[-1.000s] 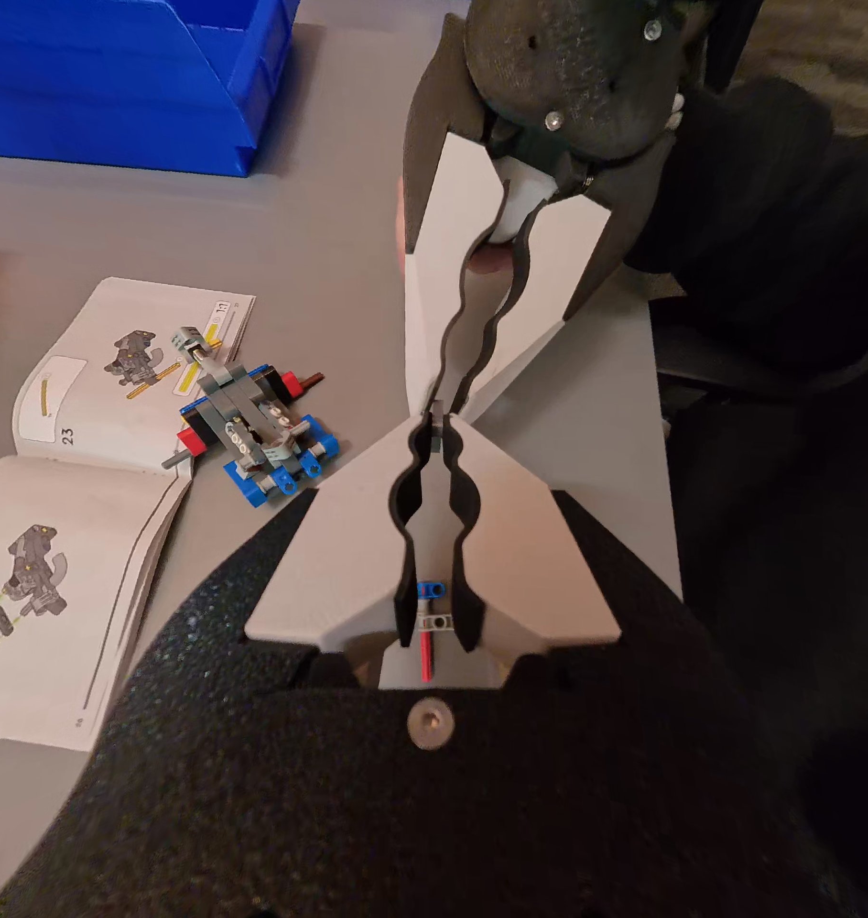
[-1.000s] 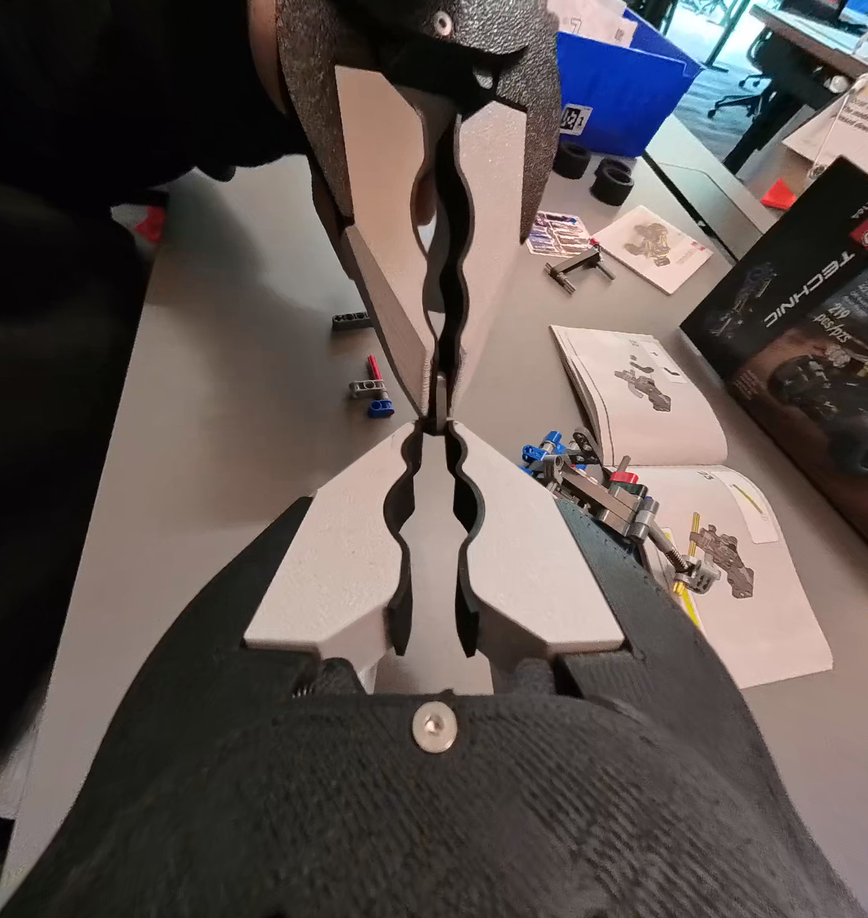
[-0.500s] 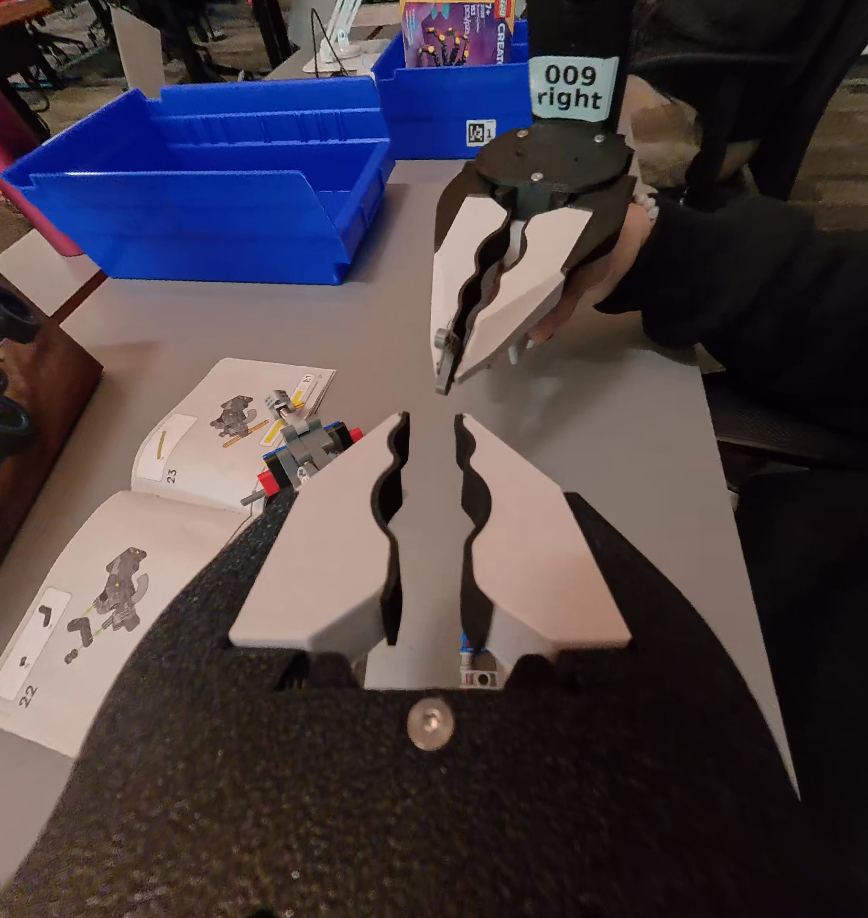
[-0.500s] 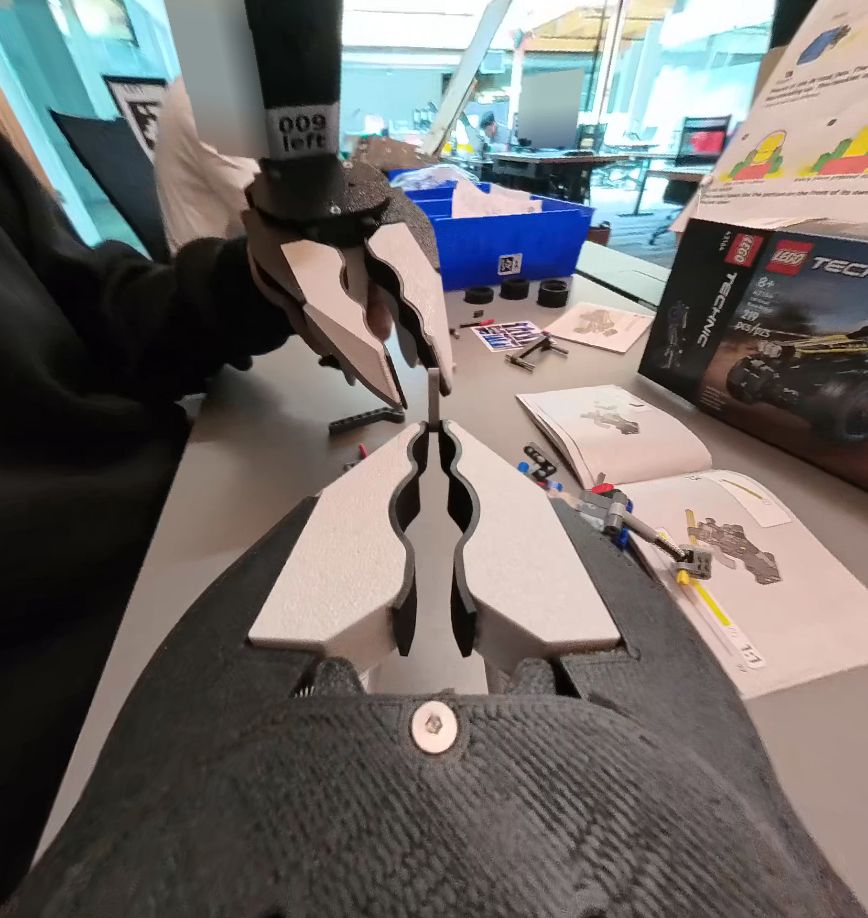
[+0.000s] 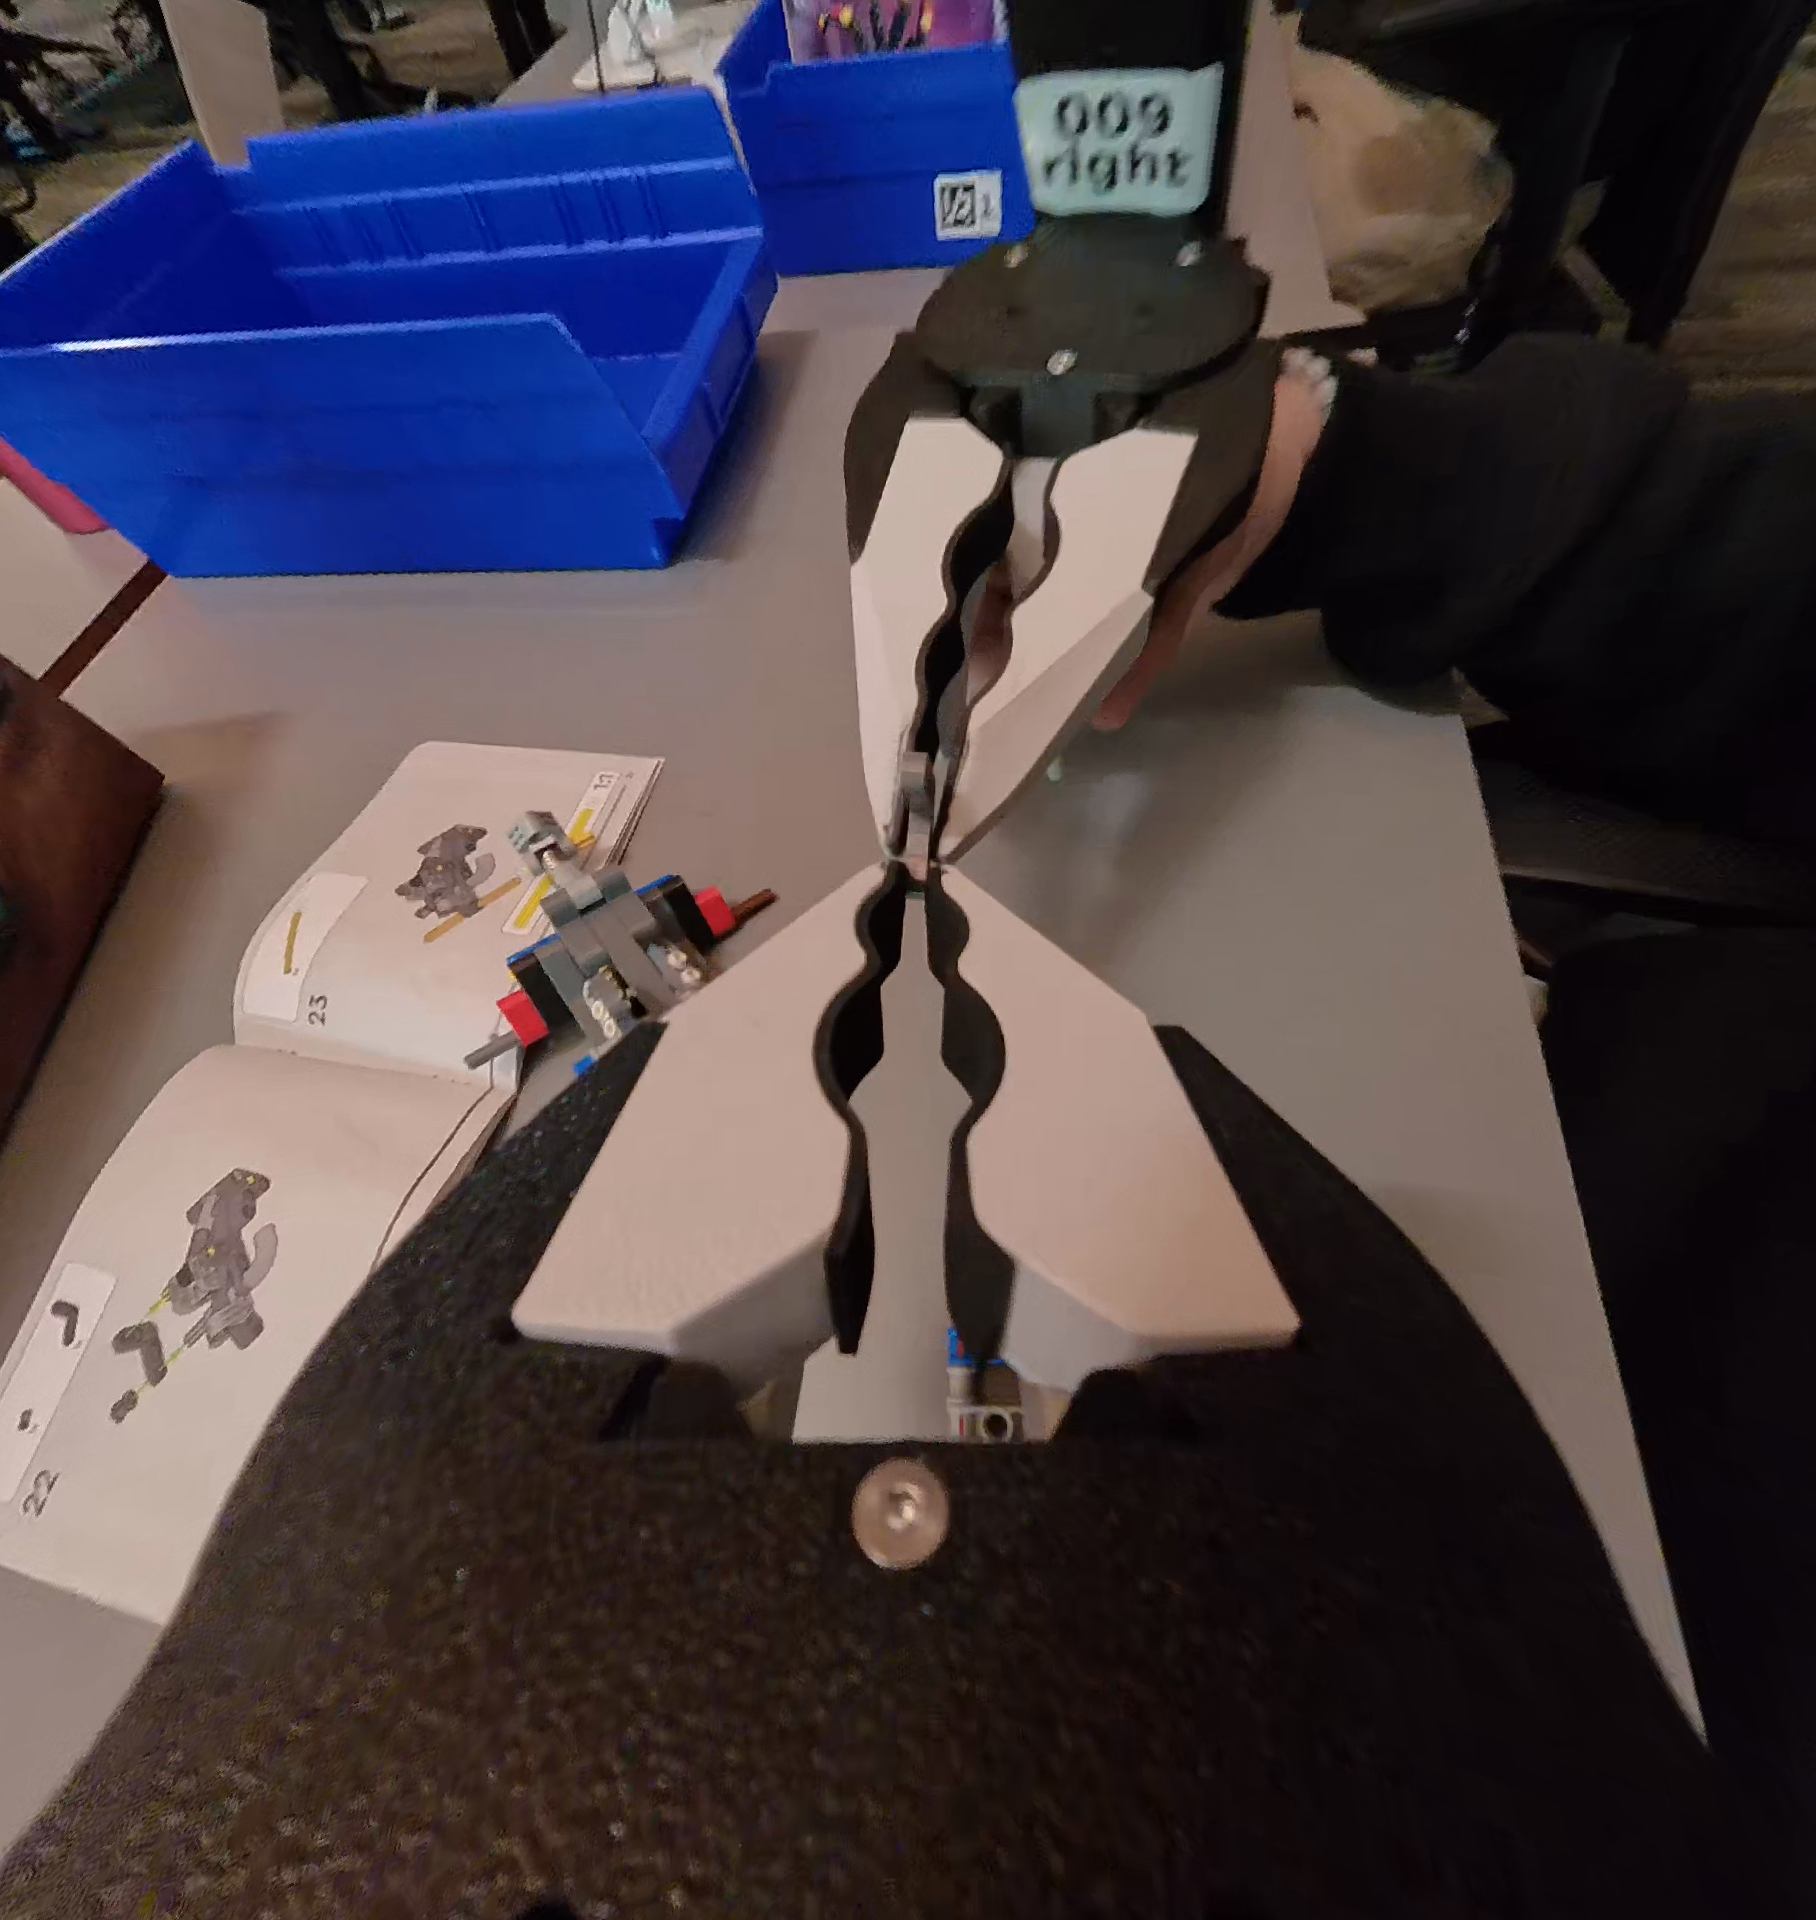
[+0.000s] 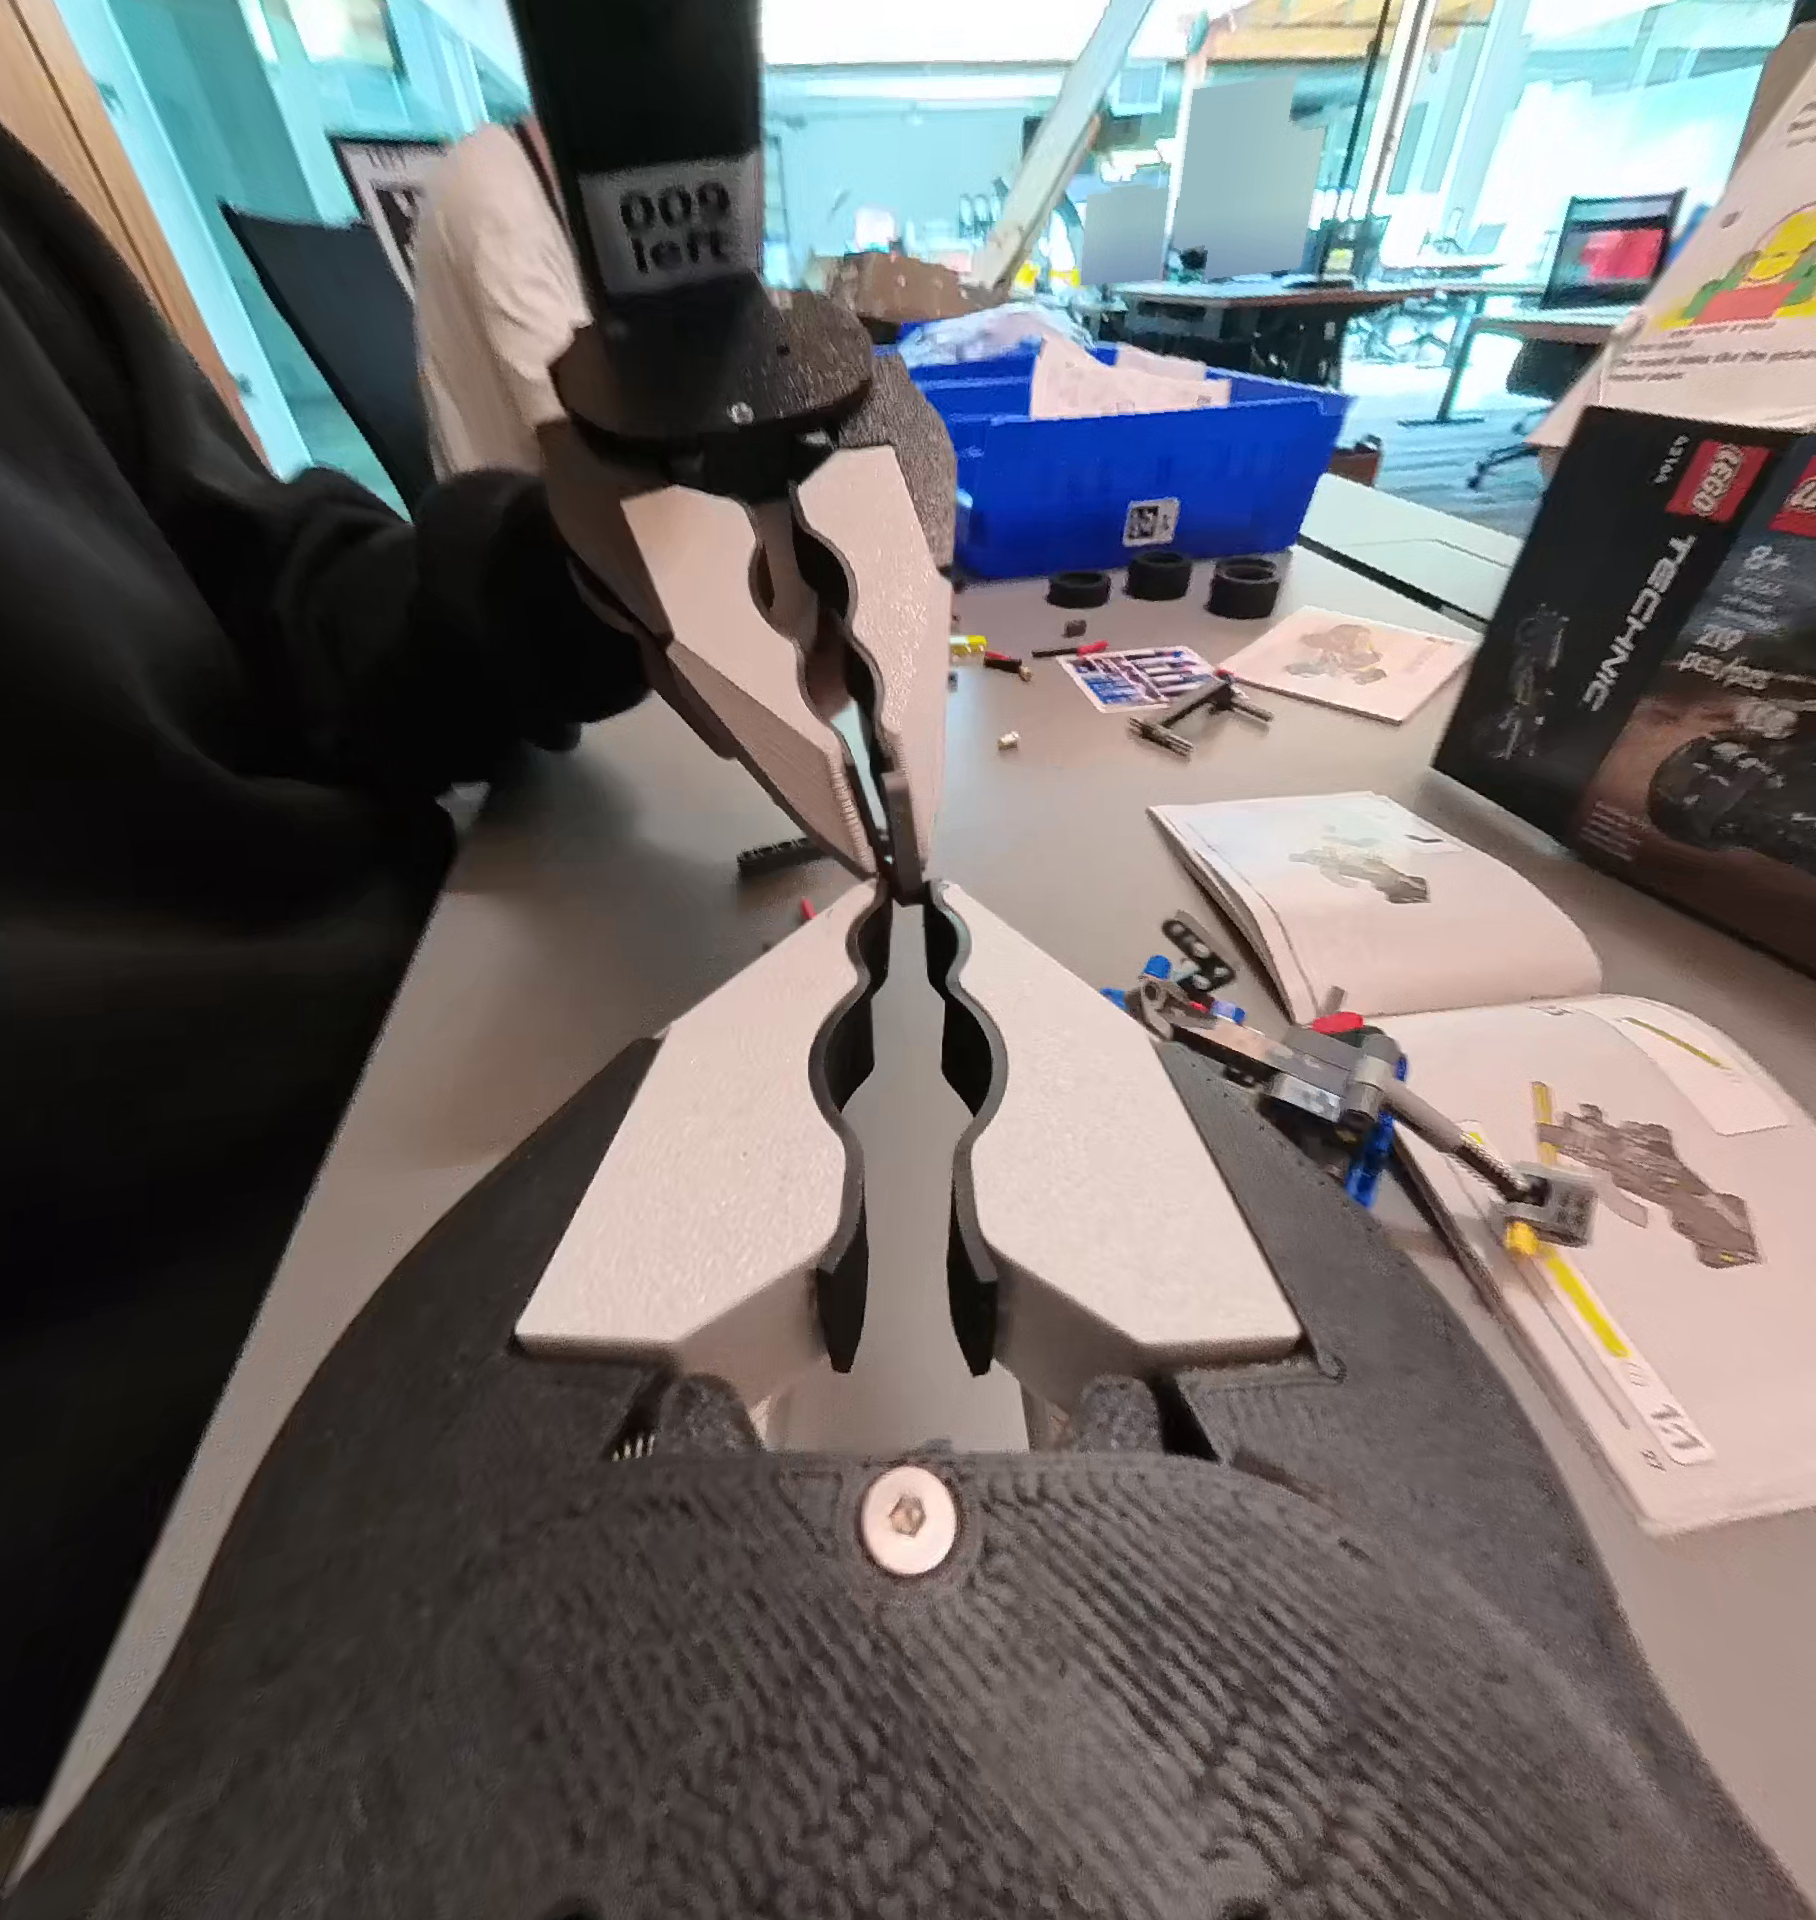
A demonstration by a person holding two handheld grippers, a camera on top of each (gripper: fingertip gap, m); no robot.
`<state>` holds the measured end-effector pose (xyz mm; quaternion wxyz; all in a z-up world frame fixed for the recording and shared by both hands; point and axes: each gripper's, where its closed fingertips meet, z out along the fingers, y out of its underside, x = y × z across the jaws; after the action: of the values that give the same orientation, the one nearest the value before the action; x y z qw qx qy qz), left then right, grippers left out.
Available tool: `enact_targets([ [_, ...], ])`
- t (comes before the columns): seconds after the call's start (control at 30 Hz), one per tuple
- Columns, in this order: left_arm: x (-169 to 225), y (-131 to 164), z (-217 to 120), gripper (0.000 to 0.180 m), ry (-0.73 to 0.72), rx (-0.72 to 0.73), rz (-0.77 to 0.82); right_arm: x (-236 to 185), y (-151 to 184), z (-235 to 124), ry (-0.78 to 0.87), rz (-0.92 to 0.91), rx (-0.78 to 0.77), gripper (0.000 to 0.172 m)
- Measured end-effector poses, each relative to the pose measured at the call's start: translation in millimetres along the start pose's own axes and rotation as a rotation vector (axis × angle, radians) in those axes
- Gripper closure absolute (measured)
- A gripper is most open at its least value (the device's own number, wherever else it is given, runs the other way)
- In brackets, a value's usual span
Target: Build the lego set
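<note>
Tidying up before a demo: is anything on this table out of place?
The half-built model lies partly on the open booklet, and small loose parts are scattered across the table. Nothing looks damaged.

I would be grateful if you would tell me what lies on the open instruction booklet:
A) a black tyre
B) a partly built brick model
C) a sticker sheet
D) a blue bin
B: the partly built brick model, grey with blue and red parts, rests across the open instruction booklet, its sprung end over the printed page.

Small grey beam piece (image 5: pixel 912 805), upright, pinched between both hand-held grippers' tips
</note>
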<state>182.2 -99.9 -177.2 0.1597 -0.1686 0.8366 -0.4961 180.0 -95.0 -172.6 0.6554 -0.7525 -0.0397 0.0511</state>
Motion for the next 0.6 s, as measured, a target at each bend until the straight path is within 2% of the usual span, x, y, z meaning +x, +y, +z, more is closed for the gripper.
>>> enact_targets([
  [0.1,-3,9,1,0.180,-0.036,-0.064,0.018,7,3,-1,0.058,-0.072,-0.051,0.160],
  [0.2,-2,14,3,0.180,-0.054,-0.094,0.031,3,5,1,0.019,-0.126,-0.108,0.167],
  [0.37,-4,19,5,0.180,-0.073,-0.113,0.037,3,9,4,-0.067,-0.183,-0.183,0.169],
  [0.6,-18,7,0,0.180,-0.132,0.010,0.074,14,0,5,-0.162,-0.272,-0.140,0.171],
])
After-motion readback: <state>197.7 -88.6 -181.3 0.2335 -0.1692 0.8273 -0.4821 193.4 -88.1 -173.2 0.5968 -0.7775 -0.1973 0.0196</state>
